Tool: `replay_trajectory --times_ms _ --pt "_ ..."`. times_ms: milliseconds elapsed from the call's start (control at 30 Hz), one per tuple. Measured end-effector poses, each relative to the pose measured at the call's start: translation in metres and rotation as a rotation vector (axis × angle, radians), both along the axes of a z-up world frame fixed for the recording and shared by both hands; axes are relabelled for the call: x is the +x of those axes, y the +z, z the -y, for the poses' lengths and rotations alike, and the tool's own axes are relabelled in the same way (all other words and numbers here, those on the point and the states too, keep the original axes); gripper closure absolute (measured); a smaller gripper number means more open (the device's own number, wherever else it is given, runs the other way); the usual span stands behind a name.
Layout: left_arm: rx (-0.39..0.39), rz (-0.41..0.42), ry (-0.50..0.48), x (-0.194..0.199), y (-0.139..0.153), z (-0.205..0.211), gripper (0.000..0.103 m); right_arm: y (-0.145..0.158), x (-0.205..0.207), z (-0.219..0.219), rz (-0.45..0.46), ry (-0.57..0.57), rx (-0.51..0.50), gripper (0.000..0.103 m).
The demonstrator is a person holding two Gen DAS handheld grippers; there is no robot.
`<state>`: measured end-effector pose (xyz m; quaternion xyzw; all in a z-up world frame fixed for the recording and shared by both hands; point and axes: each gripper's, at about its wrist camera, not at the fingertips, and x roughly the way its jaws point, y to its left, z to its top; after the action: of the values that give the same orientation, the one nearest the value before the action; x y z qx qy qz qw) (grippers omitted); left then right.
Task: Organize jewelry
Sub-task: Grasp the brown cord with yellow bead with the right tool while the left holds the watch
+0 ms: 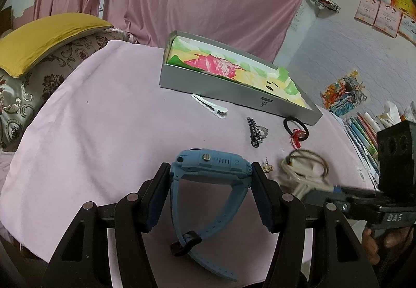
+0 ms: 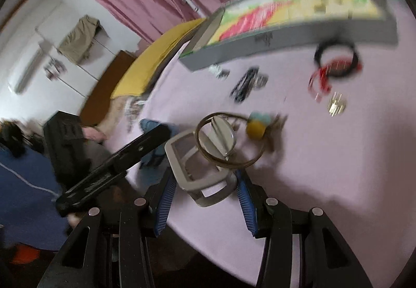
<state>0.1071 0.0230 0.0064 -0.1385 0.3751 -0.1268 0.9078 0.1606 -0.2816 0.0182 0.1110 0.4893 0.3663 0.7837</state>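
Left tongs (image 1: 210,178) pinch the blue rubber-strapped watch (image 1: 212,167); right tongs (image 2: 205,184) pinch a grey plastic clasp (image 2: 200,173). The grey cardboard box (image 1: 234,87) at twelve o'clock looks jewelry-free — barely started.

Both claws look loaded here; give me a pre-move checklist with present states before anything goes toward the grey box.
1. Left claw shut on the blue watch: ok, case sits between both fingers.
2. Right claw shut on the grey watch: ok.
3. Thin bangle secured: cannot tell; it overlaps the grey watch, view blurred.
4. Grey box open, floor free to receive: ok.
5. Path to box free of loose items: not ok; white hair clip, black chain and black hair tie lie before it.
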Motion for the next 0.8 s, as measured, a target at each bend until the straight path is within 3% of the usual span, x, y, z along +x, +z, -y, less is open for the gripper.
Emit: replay_trajectory --times_ms 200,300,400,500,667,800 --pt "-0.008 0.001 0.014 -0.001 0.0 -0.002 0.048 0.002 -0.011 -0.018 0.212 -0.048 -0.173 0.059" --pt "-0.007 0.002 0.018 -0.002 0.0 -0.004 0.048 -0.007 -0.017 -0.026 0.206 -0.043 -0.176 0.058" --pt "-0.002 0.005 0.018 -0.003 0.001 -0.004 0.048 -0.01 -0.02 -0.023 0.19 -0.052 -0.158 0.049" --pt "0.0 0.007 0.015 -0.002 0.0 -0.003 0.048 -0.007 -0.024 -0.015 0.191 -0.089 -0.154 0.045" --pt "-0.003 0.006 0.012 0.001 -0.001 -0.001 0.048 0.003 -0.021 0.004 0.235 -0.161 -0.164 0.045" --pt "-0.001 0.003 0.015 0.002 0.0 -0.002 0.048 0.009 -0.016 0.006 0.237 -0.151 -0.127 0.045"
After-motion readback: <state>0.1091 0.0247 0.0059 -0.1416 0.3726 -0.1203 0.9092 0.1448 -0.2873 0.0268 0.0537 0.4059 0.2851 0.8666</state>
